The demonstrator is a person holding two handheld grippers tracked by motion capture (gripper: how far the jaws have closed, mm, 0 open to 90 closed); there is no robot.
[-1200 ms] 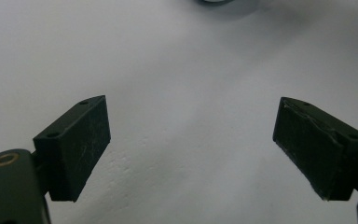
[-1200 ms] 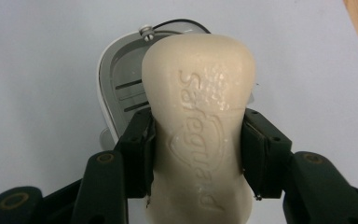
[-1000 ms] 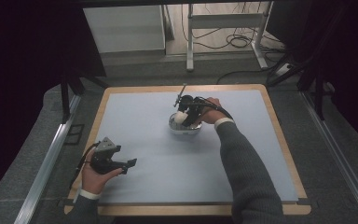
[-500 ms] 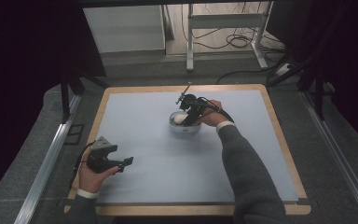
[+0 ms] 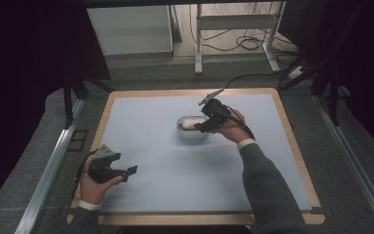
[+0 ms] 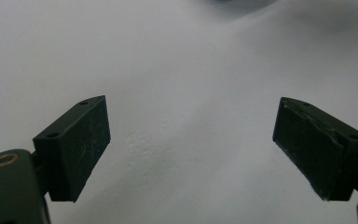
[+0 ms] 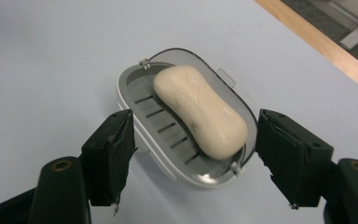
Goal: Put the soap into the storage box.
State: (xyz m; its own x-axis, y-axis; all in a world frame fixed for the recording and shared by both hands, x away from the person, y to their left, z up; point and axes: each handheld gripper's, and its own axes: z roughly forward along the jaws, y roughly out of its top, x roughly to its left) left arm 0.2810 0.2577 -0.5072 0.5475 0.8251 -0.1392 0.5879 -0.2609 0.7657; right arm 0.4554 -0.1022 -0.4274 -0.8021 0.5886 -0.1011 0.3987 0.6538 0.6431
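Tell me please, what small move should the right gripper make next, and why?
Probably draw the right gripper back from the soap dish. Its jaws have just been opening, and the soap lies in the dish with neither pad touching it, so the placing looks finished.

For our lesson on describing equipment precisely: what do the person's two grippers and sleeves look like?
Both tools are black. The left gripper carries a grey three-cornered plate on top, and so does the right gripper, with a black cable trailing along the hand. Each has two blocky black jaws with flat, scuffed pads; brass-coloured screw holes sit at their bases. The person wears a dark grey ribbed sleeve with a white cuff.
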